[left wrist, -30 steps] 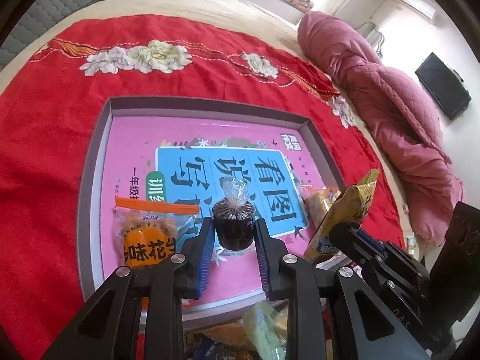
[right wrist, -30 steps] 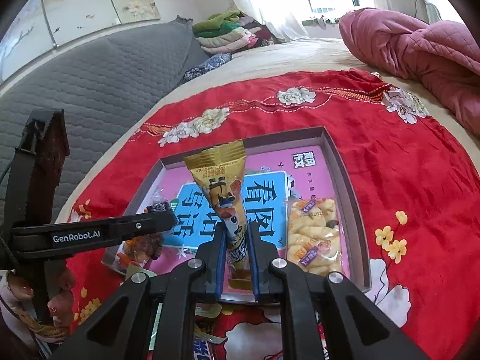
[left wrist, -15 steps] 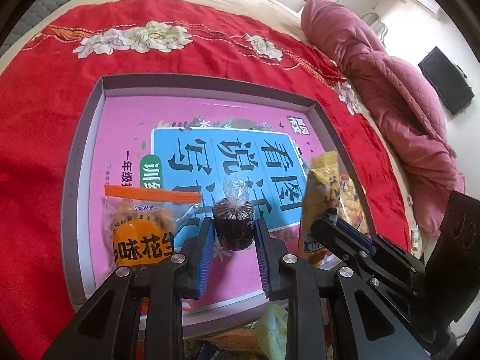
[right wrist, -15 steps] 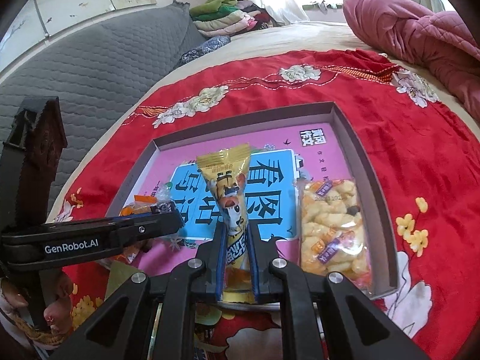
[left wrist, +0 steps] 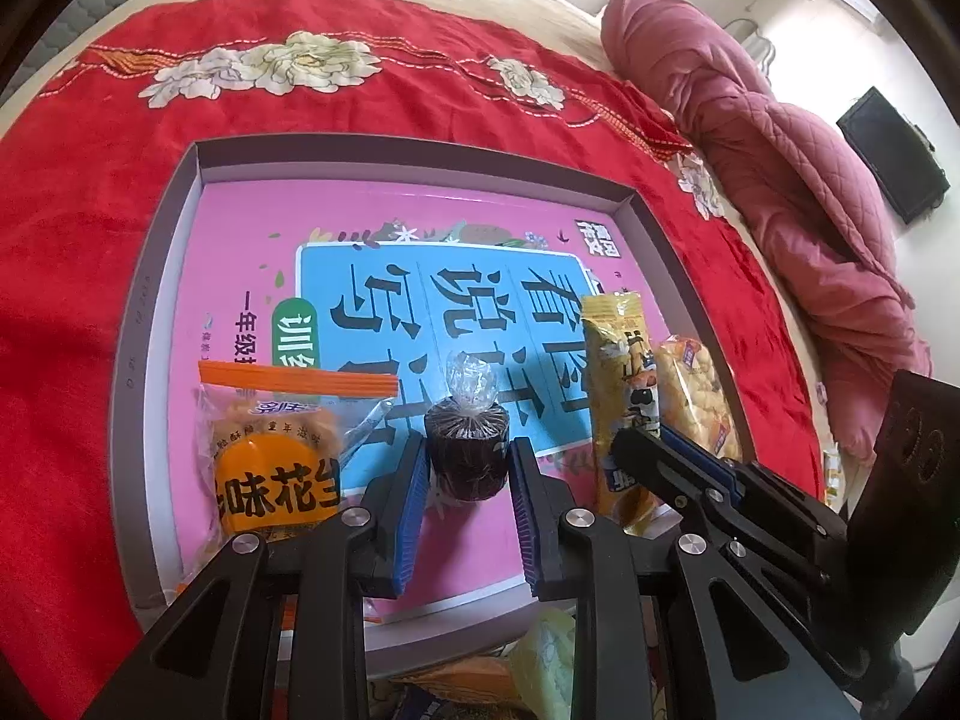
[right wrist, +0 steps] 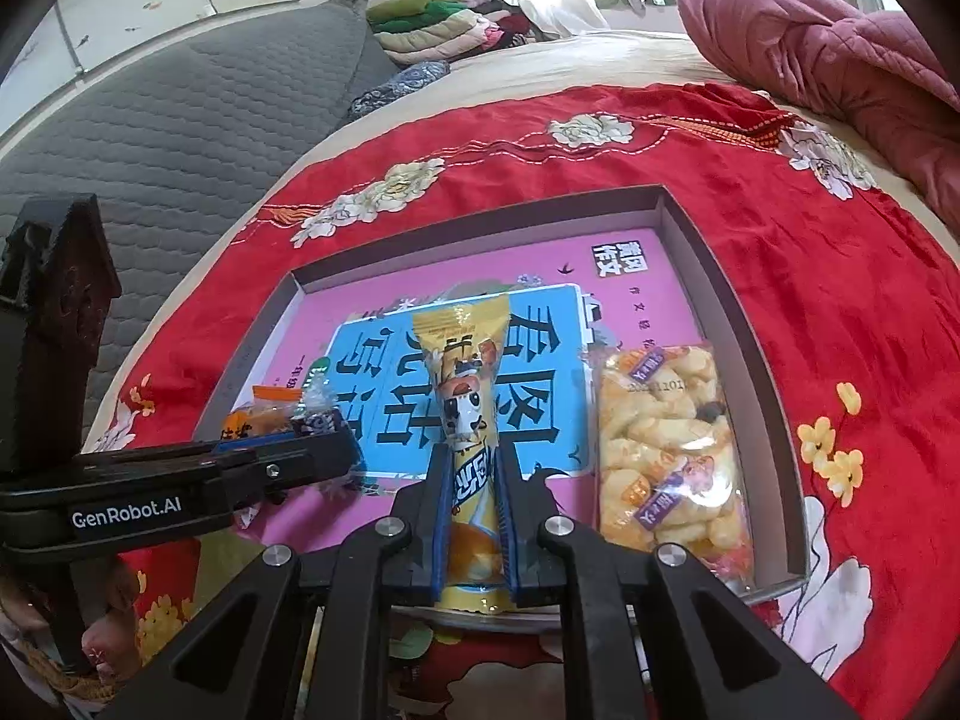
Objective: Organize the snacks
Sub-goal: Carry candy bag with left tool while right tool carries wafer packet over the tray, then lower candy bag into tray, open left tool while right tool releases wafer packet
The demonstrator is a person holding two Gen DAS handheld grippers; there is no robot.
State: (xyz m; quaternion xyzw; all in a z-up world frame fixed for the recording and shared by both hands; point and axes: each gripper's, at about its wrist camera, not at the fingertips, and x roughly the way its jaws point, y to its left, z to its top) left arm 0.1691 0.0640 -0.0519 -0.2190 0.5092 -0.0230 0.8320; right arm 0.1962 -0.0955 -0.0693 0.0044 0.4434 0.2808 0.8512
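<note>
We hold two snacks low over the tray (left wrist: 150, 324), ready to line them up beside those already lying there. Our left tool (left wrist: 467, 468) clamps the dark wrapped cake (left wrist: 467, 450) at frame centre; our right tool (right wrist: 474, 510) pinches the yellow packet (right wrist: 465, 384), just left of the rice crackers (right wrist: 666, 450).

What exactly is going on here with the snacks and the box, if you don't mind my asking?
A person is sorting snacks into a shallow grey box on a red bedspread. The left gripper is shut on a small dark wrapped sweet, and the right gripper is shut on a tall yellow snack packet, both over the box. An orange biscuit packet and a clear bag of pale puffs already lie inside.
</note>
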